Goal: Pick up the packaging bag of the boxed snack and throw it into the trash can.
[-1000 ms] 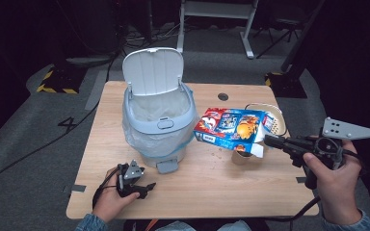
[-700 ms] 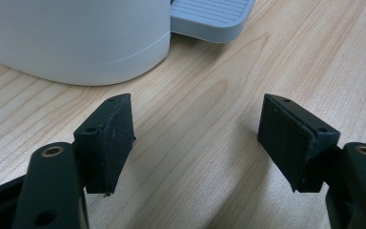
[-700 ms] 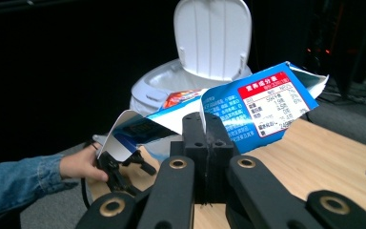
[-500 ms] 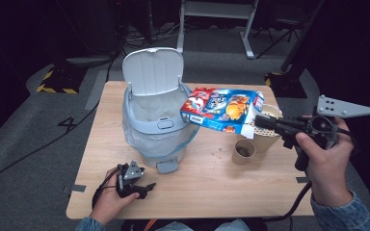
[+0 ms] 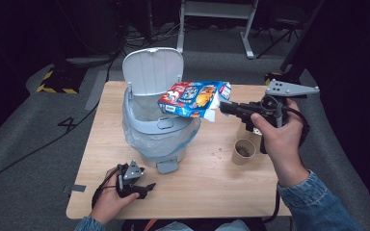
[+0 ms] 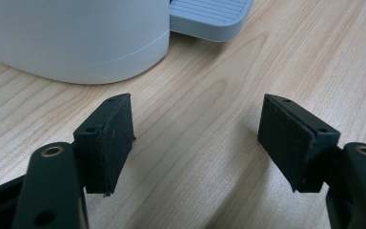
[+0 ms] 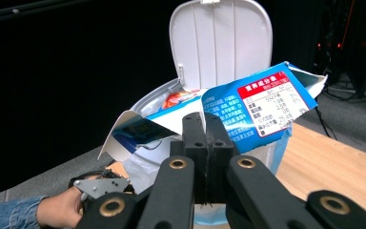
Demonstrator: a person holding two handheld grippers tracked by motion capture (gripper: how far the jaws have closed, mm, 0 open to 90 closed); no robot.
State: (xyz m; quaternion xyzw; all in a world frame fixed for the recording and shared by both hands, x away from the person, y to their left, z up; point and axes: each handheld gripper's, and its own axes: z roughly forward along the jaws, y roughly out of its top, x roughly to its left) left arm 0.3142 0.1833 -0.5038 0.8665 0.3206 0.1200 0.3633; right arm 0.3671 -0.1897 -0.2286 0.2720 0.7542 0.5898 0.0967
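Note:
A grey pedal bin [image 5: 159, 137] lined with a clear bag stands on the wooden table [image 5: 212, 183], its lid [image 5: 153, 72] tipped up. A flattened, colourful cereal box [image 5: 192, 98] hangs level over the bin's right rim. My right gripper [image 5: 221, 108] is shut on the box's torn end. In the right gripper view the jaws [image 7: 208, 129] pinch a flap of the box [image 7: 262, 102] in front of the bin lid [image 7: 219, 38]. My left gripper [image 5: 142, 188] rests on the table near the front edge. It stands open [image 6: 198, 138] with bare wood between its pads, facing the bin's base [image 6: 76, 43].
A brown paper cup [image 5: 243, 151] stands on the table right of the bin, below my right hand. The bin's foot pedal [image 5: 167, 166] sticks out toward the front, just beyond the left gripper. Dark floor with cables and a metal stand lies behind the table.
My right gripper has carried the cereal box leftward and slightly up, from above the paper cup to over the bin's rim. The left hand has stayed put.

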